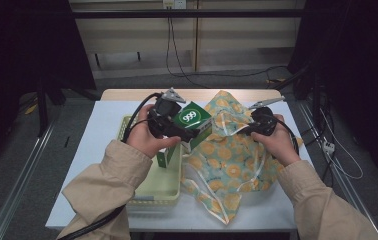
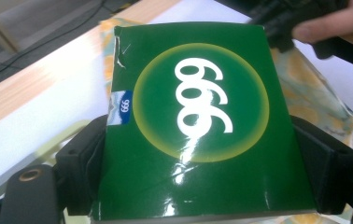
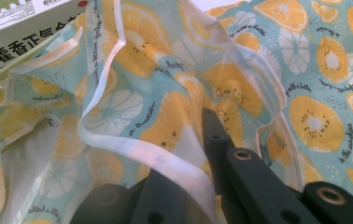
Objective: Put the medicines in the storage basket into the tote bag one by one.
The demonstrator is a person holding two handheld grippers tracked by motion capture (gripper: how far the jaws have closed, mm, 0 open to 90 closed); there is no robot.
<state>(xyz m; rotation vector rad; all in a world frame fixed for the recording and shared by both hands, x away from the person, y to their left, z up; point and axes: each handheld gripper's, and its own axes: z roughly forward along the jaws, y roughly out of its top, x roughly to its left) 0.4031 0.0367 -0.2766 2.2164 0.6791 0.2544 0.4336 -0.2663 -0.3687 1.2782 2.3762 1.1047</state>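
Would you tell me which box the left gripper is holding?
The green box marked 999, clamped between the left gripper's jaws; the white-and-green box stands in the basket.

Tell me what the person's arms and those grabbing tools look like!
Both arms wear loose beige sleeves. Each hand holds a chunky black tool, left and right, with a grey three-cornered plate on top and a black cable trailing behind.

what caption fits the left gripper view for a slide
Left tongs clamp a green 999 box by its sides, with the fruit-print bag just behind it.
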